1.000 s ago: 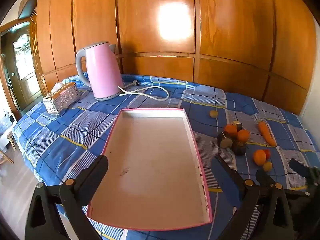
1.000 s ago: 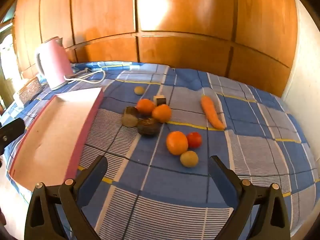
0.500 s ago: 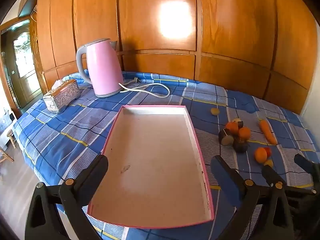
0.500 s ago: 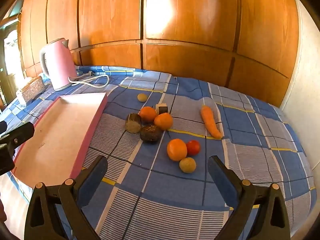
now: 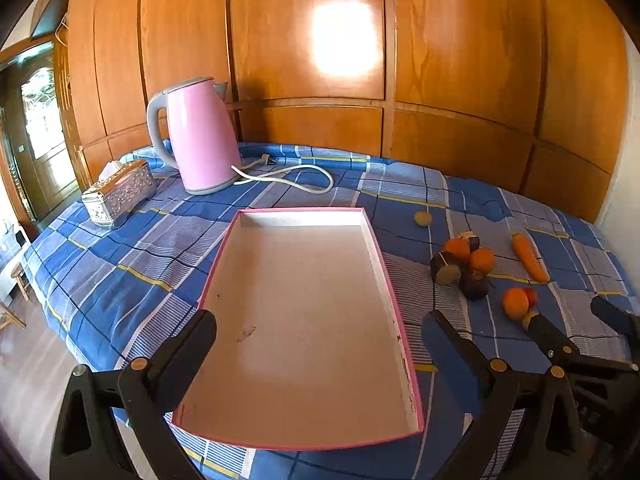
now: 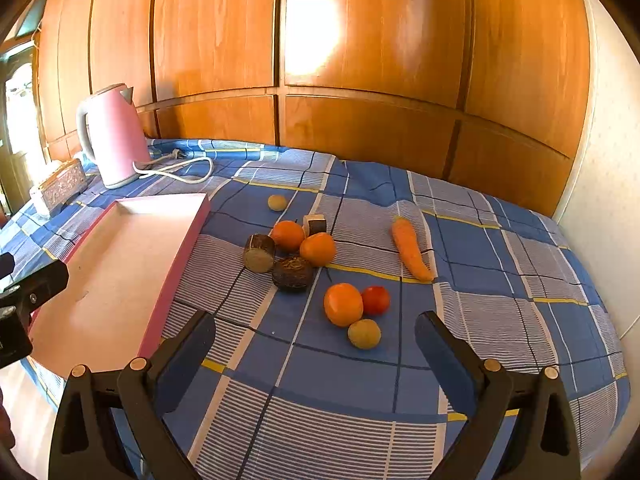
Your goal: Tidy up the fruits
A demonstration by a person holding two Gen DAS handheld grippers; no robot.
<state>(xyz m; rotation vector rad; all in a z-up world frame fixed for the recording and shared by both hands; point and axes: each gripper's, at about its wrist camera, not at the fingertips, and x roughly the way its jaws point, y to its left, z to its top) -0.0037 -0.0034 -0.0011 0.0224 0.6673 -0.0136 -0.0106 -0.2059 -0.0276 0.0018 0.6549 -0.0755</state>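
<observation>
Both grippers hover with fingers spread wide and hold nothing. The left gripper (image 5: pixel 320 340) faces the shallow pink-rimmed cardboard tray (image 5: pixel 384 276), probably because the fruits should go in there. The right gripper (image 6: pixel 316 340) faces the loose pile on the blue checked tablecloth (image 6: pixel 500 320): round orange fruits (image 6: pixel 343 304), a small red tomato (image 6: pixel 376 300), a long carrot (image 6: pixel 410 250). No readable writing is visible.
</observation>
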